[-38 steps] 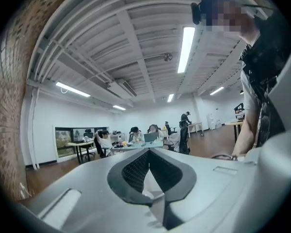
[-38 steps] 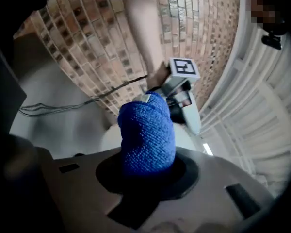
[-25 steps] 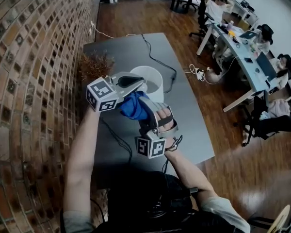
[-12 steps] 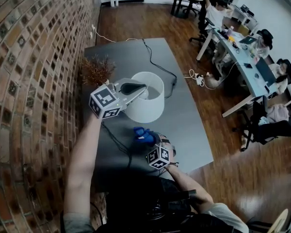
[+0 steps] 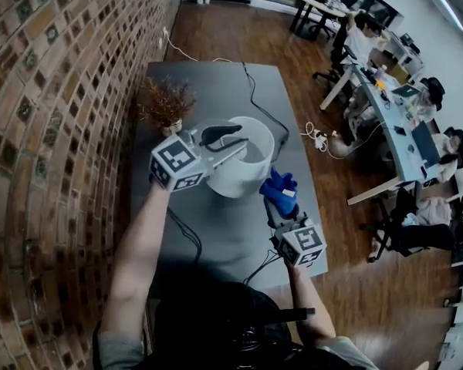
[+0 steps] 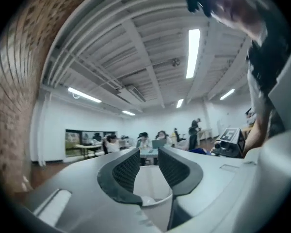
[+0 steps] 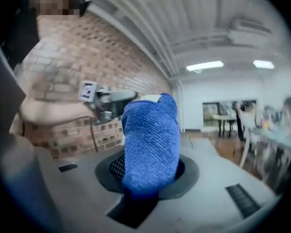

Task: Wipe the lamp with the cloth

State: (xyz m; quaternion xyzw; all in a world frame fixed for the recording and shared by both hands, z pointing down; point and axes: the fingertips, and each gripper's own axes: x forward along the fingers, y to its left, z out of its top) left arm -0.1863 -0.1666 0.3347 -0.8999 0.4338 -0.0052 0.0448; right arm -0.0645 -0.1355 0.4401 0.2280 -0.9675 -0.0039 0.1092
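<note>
Cloth [image 7: 150, 144], blue and nubbly, is pinched fast between the right gripper's [image 5: 275, 209] 2 jaws, just right of the lamp [image 5: 247, 172]. The rim of its white drum shade stands loose between the left gripper's [image 6: 149, 159] jaws, which have just been opening, above the grey table [image 5: 216, 91].

Bunched blue cloth [image 5: 278, 191] near white lamp [image 5: 241, 177]

Brick wall [image 5: 54, 129], wooden floor [image 5: 370, 299], office desks [image 5: 401, 129]
</note>
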